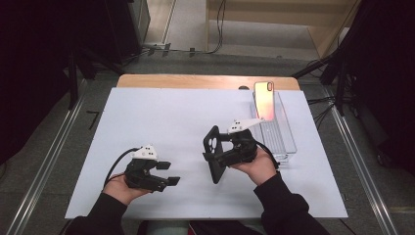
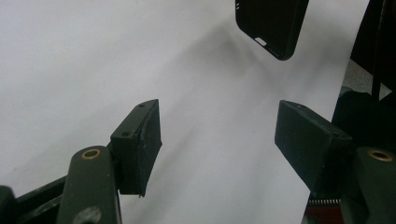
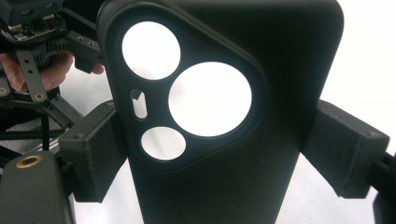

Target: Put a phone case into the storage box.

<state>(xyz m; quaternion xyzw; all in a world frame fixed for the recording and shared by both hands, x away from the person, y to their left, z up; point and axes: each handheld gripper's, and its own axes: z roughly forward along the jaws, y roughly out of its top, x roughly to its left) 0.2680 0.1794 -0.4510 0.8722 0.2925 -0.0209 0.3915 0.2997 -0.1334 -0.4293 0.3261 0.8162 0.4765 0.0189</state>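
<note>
A wooden table [image 1: 205, 81] stands in the middle, and a large white rectangular sheet [image 1: 161, 127] covers most of it. The grey floor [image 1: 58, 147] lies around it, with metal rails [image 1: 41, 166] at 9 and 3 o'clock. At 12 o'clock stands a pale wooden shelf unit [image 1: 293, 19], with black cables [image 1: 215, 29] beside it. Dark black curtains [image 1: 29, 73] hang at both sides.

Black tools [image 1: 164, 174] with grey plates, seemingly dark sleeves [image 1: 288, 208].

matt black phone case [image 3: 224, 116], clear plastic tray [image 1: 286, 142]
</note>
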